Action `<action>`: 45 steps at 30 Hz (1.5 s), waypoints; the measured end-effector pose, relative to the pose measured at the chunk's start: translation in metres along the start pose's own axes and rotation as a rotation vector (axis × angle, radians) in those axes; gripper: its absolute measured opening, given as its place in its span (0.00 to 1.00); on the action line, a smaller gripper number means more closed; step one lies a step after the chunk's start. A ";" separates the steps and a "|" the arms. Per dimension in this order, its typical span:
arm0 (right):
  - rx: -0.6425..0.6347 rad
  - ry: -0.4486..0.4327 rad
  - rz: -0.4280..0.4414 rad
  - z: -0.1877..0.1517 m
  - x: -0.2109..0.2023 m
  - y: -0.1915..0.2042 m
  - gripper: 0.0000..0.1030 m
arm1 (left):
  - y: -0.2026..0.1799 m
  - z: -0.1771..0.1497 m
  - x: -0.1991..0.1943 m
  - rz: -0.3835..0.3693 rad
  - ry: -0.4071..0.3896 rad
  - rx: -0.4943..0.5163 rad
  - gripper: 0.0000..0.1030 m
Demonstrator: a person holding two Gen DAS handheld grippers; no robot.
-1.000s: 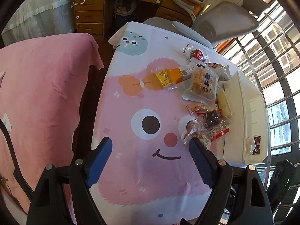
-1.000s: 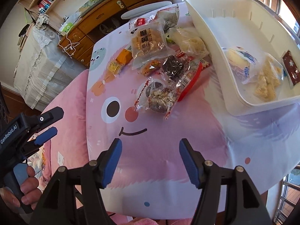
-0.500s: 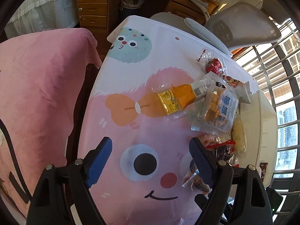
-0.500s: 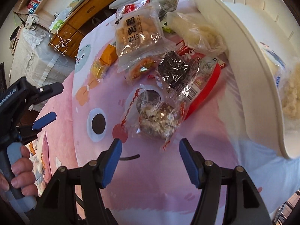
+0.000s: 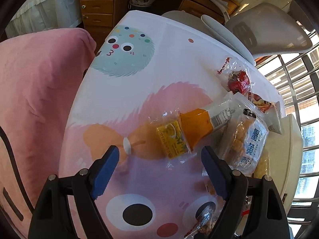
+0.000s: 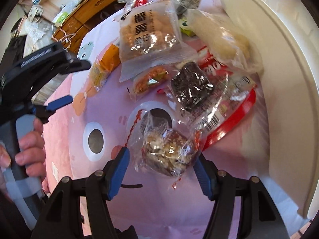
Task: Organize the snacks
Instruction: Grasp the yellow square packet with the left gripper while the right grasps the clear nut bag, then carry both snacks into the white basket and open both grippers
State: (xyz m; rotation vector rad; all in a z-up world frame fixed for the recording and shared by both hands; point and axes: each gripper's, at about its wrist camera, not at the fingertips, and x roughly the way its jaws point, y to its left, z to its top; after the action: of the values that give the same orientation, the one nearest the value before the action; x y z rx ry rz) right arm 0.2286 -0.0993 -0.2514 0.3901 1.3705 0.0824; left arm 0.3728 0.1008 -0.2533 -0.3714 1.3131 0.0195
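The left gripper (image 5: 159, 159) is hanging wide open over the counter (image 5: 139, 75) w/ nothing between its blue pads. The yellow snack pack (image 5: 172, 139) is lying just past its tips, touching the orange pack (image 5: 197, 125).

The right gripper (image 6: 161, 163) is also standing open. The nutty snack in a clear bag (image 6: 167, 153) is sitting between its pads, but I can't tell if the pads are touching the bag. The dark snack (image 6: 191, 86) is lying a bit further on, near the white bin (image 6: 279, 79). A hand (image 6: 30, 151) is holding the left gripper's handle.
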 end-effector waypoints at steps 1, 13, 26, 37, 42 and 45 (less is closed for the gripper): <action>-0.011 0.000 -0.006 0.001 0.001 0.003 0.62 | 0.000 0.001 0.001 0.004 -0.001 -0.002 0.81; -0.132 -0.028 -0.087 0.010 0.011 0.029 0.62 | -0.009 0.009 0.023 -0.019 0.015 0.027 0.66; -0.182 -0.034 -0.129 0.014 0.015 0.034 0.46 | -0.005 0.006 0.031 -0.064 0.043 -0.008 0.27; -0.178 -0.016 -0.140 0.008 0.014 0.028 0.44 | 0.007 -0.005 0.020 -0.069 0.046 -0.026 0.25; -0.167 -0.016 -0.151 -0.001 0.009 0.023 0.44 | 0.006 -0.016 0.011 -0.079 0.048 -0.008 0.25; -0.170 -0.022 -0.153 -0.009 0.003 0.024 0.43 | 0.006 -0.026 0.003 -0.085 0.044 0.011 0.25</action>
State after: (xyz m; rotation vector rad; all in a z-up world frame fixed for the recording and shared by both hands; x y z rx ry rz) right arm 0.2244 -0.0744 -0.2481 0.1426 1.3561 0.0672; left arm 0.3478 0.0987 -0.2631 -0.4201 1.3391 -0.0670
